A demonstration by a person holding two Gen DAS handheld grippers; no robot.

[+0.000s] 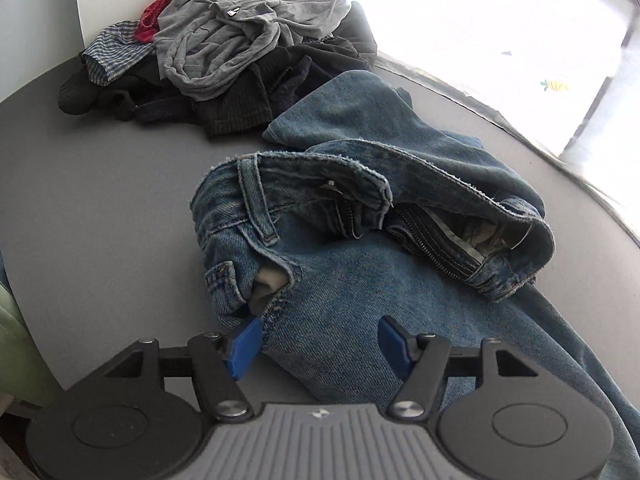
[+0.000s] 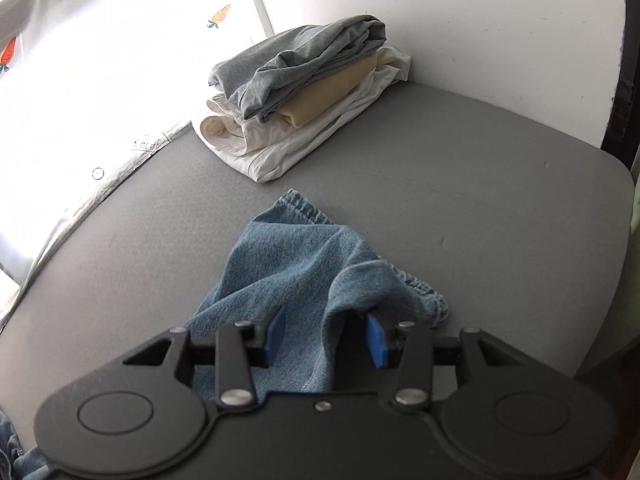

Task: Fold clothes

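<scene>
The jeans point(image 1: 360, 264) lie crumpled on the grey tabletop point(image 1: 100, 208), waistband unzipped. Left of the jeans, an unfolded pile point(image 1: 224, 52) sits against the wall. The left gripper point(image 1: 320, 344) hangs over the jeans' hip, jaws wide, nothing pinched; its left pad sits by the pocket. The right gripper point(image 2: 326, 336) straddles a raised fold of the jeans' leg point(image 2: 304, 264), jaws half apart, pads not pressing. Beyond the leg sits a folded stack point(image 2: 304, 96).

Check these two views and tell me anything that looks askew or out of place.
The jeans lie bunched, not flat: fly unzipped, waistband flopped open, pocket lining poking out, and the leg hems crumpled. The unfolded clothes pile is a heap, but the folded stack looks tidy.
</scene>
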